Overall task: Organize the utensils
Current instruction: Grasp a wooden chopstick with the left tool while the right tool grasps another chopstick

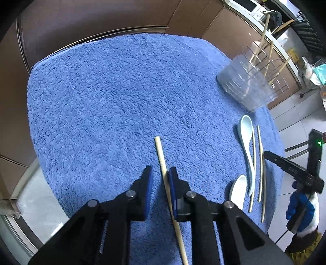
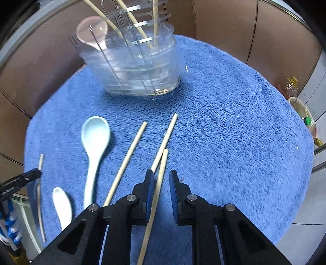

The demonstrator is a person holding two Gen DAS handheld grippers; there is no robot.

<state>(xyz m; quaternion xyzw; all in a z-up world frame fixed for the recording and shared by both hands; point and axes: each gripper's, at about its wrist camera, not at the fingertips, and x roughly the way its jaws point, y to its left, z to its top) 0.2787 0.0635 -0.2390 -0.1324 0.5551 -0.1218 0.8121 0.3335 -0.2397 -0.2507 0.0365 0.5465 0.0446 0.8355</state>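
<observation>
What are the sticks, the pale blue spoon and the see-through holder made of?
The sticks look like bare wood or bamboo: pale tan, matte. The pale blue spoon seems glazed ceramic, though it could be plastic: smooth with a soft sheen. The holder looks like clear plastic, ribbed and glossy, possibly glass.

Black gripper (image 1: pixel 160 179) arms, blue pads (image 1: pixel 149 183) (silver screws).

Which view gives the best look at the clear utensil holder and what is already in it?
The right wrist view: the clear utensil holder fills the upper centre, close, with chopsticks and a spoon inside. The left wrist view shows it only small and distorted at the right edge of the blue towel.
</observation>
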